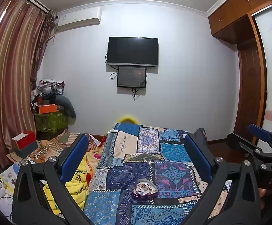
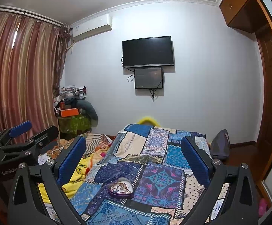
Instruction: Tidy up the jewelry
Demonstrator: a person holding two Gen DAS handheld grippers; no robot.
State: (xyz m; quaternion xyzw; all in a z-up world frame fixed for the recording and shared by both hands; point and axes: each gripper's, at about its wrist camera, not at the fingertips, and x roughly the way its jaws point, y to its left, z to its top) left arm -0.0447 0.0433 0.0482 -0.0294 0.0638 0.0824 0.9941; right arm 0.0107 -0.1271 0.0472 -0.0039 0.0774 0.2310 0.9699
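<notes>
**One heart-shaped jewelry box on the patchwork bedspread**

A single heart-shaped box [image 1: 144, 189] lies on the patchwork bedspread [image 1: 147, 150], toward the near end of the bed and well in from both side edges. Its wall is dark purple and its inside pale; it holds a tangle of jewelry [image 1: 144, 185], thin chains and beaded strands in gold and darker tones, too small to count piece by piece. No lid shows on it.

Two grippers are in view. The left gripper [image 1: 136, 155] hangs above the bedspread with its two blue-padded fingers spread wide, holding nothing; the box sits below the gap between them. The right gripper [image 2: 134, 155] is likewise spread wide and empty, and the box lies under its gap, nearer the left finger.

On the far wall hang two dark screens, a television [image 1: 132, 51] with a smaller monitor [image 1: 132, 77] just below it.
</notes>
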